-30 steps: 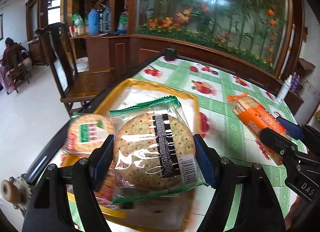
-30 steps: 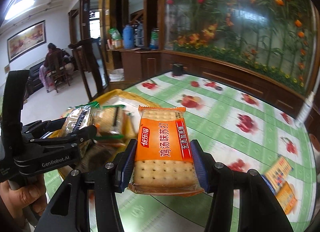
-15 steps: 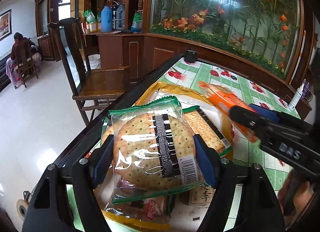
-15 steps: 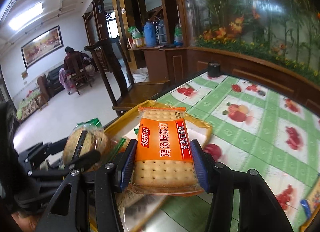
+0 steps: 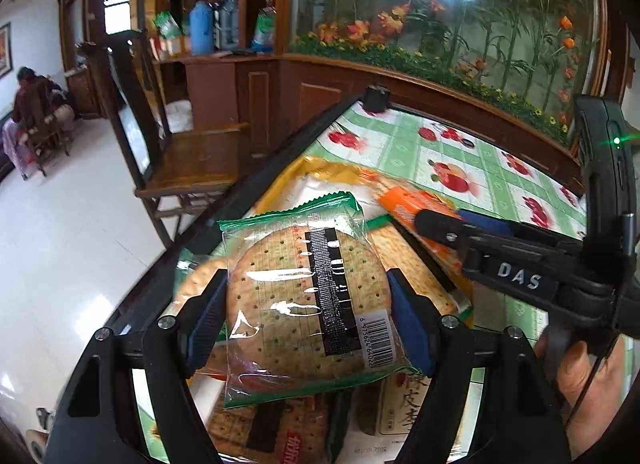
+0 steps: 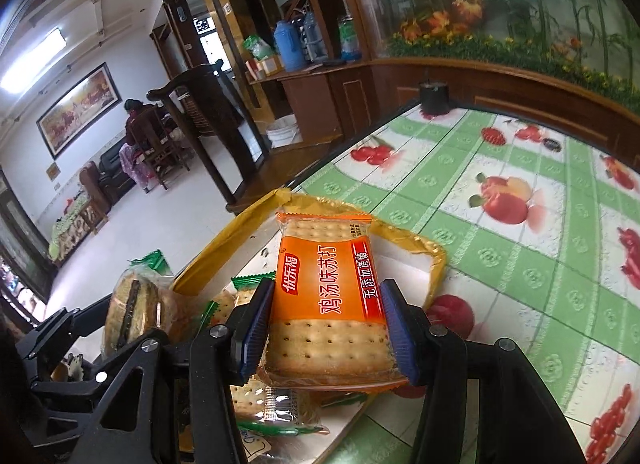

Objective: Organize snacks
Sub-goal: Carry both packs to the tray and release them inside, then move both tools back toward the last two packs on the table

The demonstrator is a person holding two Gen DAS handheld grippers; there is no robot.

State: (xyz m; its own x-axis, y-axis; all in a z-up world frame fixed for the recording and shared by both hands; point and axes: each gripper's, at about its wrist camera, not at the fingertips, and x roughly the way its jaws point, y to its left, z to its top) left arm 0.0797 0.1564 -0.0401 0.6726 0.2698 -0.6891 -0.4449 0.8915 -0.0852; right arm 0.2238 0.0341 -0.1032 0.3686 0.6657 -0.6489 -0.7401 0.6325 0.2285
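Left claw (image 5: pixel 308 316) clamped on round cracker pack (image 5: pixel 304 296), right claw (image 6: pixel 326 328) on orange cracker pack (image 6: pixel 328 296), both above yellow-rimmed tray (image 6: pixel 434 260) of snack packs (image 6: pixel 268 404).

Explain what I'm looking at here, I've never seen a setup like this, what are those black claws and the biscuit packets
These are two hand-held grabbers, not a robot arm. A person holds one in each hand, and each carries a wide-angle camera looking along its two fingers, so there is one picture per grabber.

In the left camera's picture, the left gripper pinches a round cracker packet with a clear wrapper and green edges. At the right of that picture you see the other grabber from the side, with part of the hand holding it.

In the right camera's picture, the right gripper pinches an orange cracker packet.

Both hang over a yellow tray that already holds several biscuit packets. The tray sits on a table with a green checked cloth printed with fruit.
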